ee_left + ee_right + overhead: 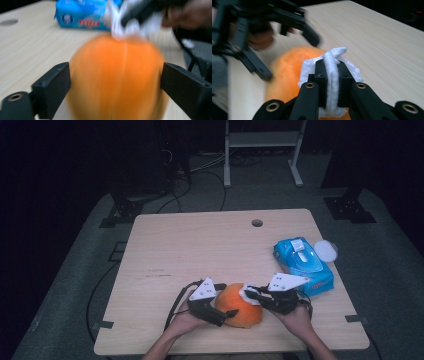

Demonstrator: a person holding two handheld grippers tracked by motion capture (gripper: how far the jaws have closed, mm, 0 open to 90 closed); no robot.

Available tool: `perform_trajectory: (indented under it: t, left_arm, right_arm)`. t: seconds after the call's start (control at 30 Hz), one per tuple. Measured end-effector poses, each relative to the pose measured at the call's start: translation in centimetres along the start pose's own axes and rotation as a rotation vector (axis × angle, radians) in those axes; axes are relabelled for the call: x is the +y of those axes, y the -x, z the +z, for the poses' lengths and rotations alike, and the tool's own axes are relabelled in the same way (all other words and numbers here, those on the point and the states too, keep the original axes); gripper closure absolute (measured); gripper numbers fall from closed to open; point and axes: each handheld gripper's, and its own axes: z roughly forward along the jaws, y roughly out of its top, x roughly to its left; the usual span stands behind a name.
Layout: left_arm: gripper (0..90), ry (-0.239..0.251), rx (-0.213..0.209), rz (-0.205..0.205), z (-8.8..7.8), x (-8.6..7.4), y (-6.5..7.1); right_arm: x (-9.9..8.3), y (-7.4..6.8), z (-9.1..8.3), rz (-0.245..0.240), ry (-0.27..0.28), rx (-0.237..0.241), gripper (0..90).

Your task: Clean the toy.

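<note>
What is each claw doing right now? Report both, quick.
Left claw: jaws wide, clamped on the sides of the orange pumpkin.
Right claw: shut on a white wipe, pressed to the pumpkin's top.

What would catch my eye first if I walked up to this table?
Most striking is the bright orange pumpkin-like ball near the front edge of the pale wooden table, clasped from its sides by the left gripper. The right gripper pinches a white wipe against the ball's top. Farther right lies a blue pack of wet wipes, with a round white lid beside it.
</note>
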Motion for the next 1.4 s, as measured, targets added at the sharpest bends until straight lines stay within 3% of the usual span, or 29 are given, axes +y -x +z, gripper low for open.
perform_trajectory:
  t: [0.03, 0.1, 0.2, 0.33, 0.37, 0.4, 0.43, 0.47, 0.53, 0.57, 0.6, 0.67, 0.8, 0.87, 0.93, 0.97, 1.07, 1.13, 1.3, 1.37, 1.4]
  left_arm:
    - [10.9, -0.014, 0.003, 0.026, 0.0, -0.2, 0.1]
    - [21.7, -0.012, -0.002, 0.014, -0.4, -0.8, -0.2]
    - [27.4, -0.023, -0.005, -0.013, -1.1, -1.2, -0.8]
    - [26.9, -0.019, -0.007, -0.023, -1.3, -1.3, -1.1]
    - [19.2, -0.017, -0.005, -0.016, -1.2, -1.1, -1.0]
    - [19.2, -0.006, -0.002, -0.012, -1.0, -0.7, -0.9]
    - [13.5, 0.002, -0.003, -0.011, -0.8, -0.4, -0.7]
    - [10.8, -0.005, -0.007, 0.013, -0.4, -0.1, -0.3]
    - [14.4, -0.014, -0.005, 0.035, -0.4, -0.2, -0.2]
    - [25.4, -0.017, -0.001, 0.031, -0.8, -0.6, -0.4]
    - [28.2, -0.017, -0.001, 0.031, -0.8, -0.6, -0.4]
    - [31.2, -0.018, -0.004, -0.016, -1.4, -1.1, -1.2]
    - [32.9, -0.017, 0.008, -0.055, -2.1, -1.6, -2.0]
    - [33.2, -0.021, 0.011, -0.076, -2.3, -1.7, -2.4]
    - [33.1, -0.017, 0.017, -0.093, -2.3, -1.8, -2.6]
    - [32.8, -0.015, 0.02, -0.111, -2.3, -1.9, -2.7]
    - [32.5, -0.009, 0.015, -0.127, -2.3, -2.0, -3.0]
    - [32.4, -0.004, 0.01, -0.136, -2.4, -2.1, -3.0]
    - [32.2, -0.001, 0.007, -0.134, -2.4, -2.2, -3.1]
    - [31.8, 0.001, 0.004, -0.136, -2.4, -2.3, -3.2]
    - [31.3, 0.006, 0.004, -0.145, -2.5, -2.4, -3.3]
  right_arm:
    - [0.2, -0.4, 0.4, -0.014, -0.003, 0.012, 81.1]
    - [0.4, -0.9, 0.8, -0.057, -0.021, 0.004, 81.1]
    - [0.1, -0.3, 0.4, -0.022, -0.017, 0.011, 81.1]
    - [-0.7, 0.6, -0.6, 0.005, -0.027, -0.029, 81.1]
    - [-0.7, 0.6, -0.6, 0.017, -0.019, -0.028, 81.1]
    - [-0.7, 0.6, -0.6, 0.017, -0.019, -0.028, 81.1]
    - [-0.5, 0.4, -0.5, 0.019, -0.013, -0.022, 81.1]
    - [-0.1, -0.1, 0.2, 0.005, -0.001, 0.001, 81.1]
    - [0.1, -0.3, 0.4, 0.002, 0.0, 0.013, 81.1]
    - [0.3, -0.6, 0.7, -0.023, -0.01, 0.014, 81.1]
    - [0.2, -0.5, 0.6, -0.02, -0.012, 0.013, 81.1]
    - [-0.1, 0.0, 0.2, 0.002, -0.011, 0.008, 81.1]
    - [-0.8, 0.9, -0.5, 0.02, -0.026, -0.032, 81.1]
    - [-1.1, 0.9, -0.7, 0.003, -0.051, -0.052, 81.1]
    - [-1.1, 0.4, -0.8, 0.004, -0.039, -0.031, 81.2]
    - [-0.8, -0.3, -0.6, 0.002, -0.021, 0.022, 81.2]
    - [-0.6, -0.8, -0.3, -0.012, -0.013, 0.057, 81.1]
    - [-0.4, -1.1, 0.0, -0.035, -0.028, 0.044, 81.2]
    - [-1.0, 1.1, -0.1, 0.052, -0.025, 0.007, 81.2]
    - [-1.4, 1.6, -0.2, 0.077, -0.031, 0.01, 81.2]
    - [-1.6, 1.3, -0.5, 0.088, -0.025, 0.037, 81.1]
